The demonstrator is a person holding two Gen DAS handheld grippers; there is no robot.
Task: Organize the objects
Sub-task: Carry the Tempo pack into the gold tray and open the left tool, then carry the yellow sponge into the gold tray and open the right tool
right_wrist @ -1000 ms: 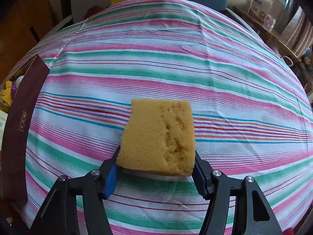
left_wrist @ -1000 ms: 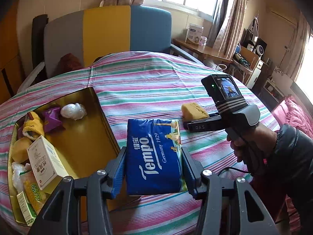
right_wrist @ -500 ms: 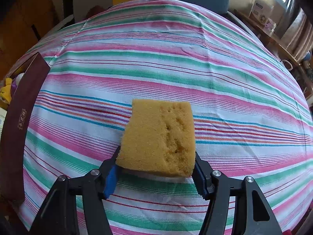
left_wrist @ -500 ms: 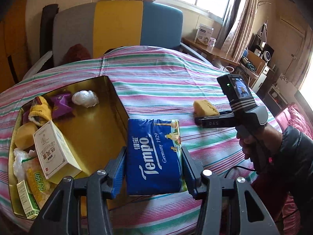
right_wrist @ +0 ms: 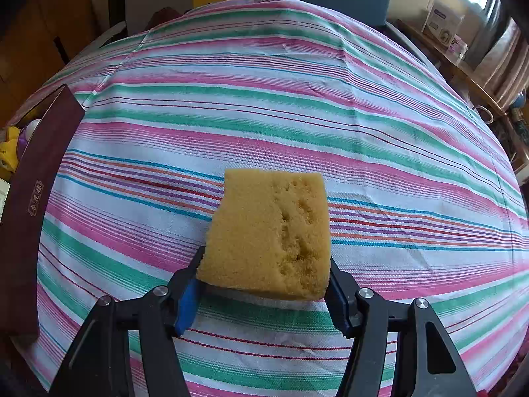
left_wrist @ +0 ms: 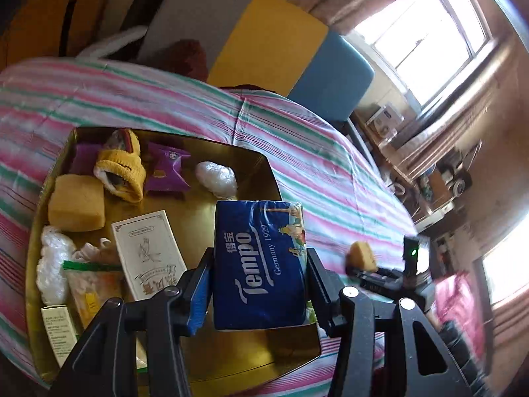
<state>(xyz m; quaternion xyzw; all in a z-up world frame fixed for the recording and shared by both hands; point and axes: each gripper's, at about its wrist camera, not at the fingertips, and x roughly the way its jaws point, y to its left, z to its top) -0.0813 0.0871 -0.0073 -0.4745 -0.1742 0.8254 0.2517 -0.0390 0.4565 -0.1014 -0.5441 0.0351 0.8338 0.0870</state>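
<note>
Box (left_wrist: pixel 261 172) mostly filled. Left gripper (left_wrist: pixel 258 284) clamps tissue pack (left_wrist: pixel 258 264) over it; right gripper (right_wrist: pixel 264 284) clamps sponge (right_wrist: pixel 267 231), both unplaced.

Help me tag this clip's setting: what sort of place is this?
Probably a lived-in home room: a table under a striped cloth, a padded chair behind it, curtained windows and a cluttered side desk.

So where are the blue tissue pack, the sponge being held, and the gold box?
blue tissue pack (left_wrist: pixel 259 264), left wrist view, middle of its printed front.
sponge (right_wrist: pixel 269 231), right wrist view, centre of its top face.
gold box (left_wrist: pixel 261 172), left wrist view, inner far wall.
</note>
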